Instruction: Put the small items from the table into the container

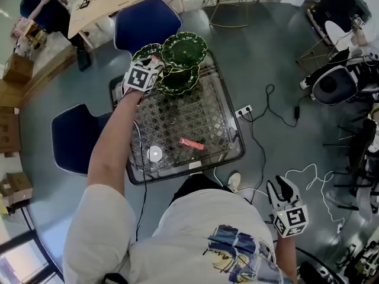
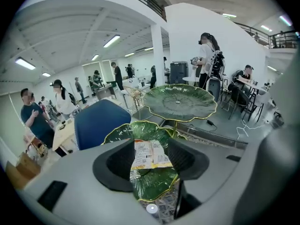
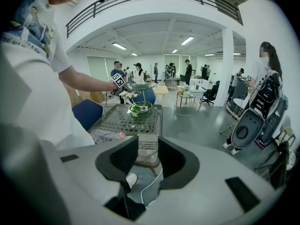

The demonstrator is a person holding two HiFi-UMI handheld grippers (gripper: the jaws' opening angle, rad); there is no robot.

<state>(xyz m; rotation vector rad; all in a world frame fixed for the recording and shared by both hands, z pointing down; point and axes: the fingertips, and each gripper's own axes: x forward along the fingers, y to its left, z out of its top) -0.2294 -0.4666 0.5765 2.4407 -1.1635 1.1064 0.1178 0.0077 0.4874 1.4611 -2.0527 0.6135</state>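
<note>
We are pinching a small printed sachet (image 2: 147, 157) in the left tongs (image 2: 151, 146), over the green leaf dish (image 2: 154, 185) at the counter's (image 1: 204, 117) far end. It is looking light, thin and floppy, so gripping flat across it is suiting best. The right tongs (image 3: 147, 159) are hanging part-open and empty at near right.

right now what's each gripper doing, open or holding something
left gripper: shut on a small printed packet, at the green leaf dish.
right gripper: open, nothing between its jaws.
</note>
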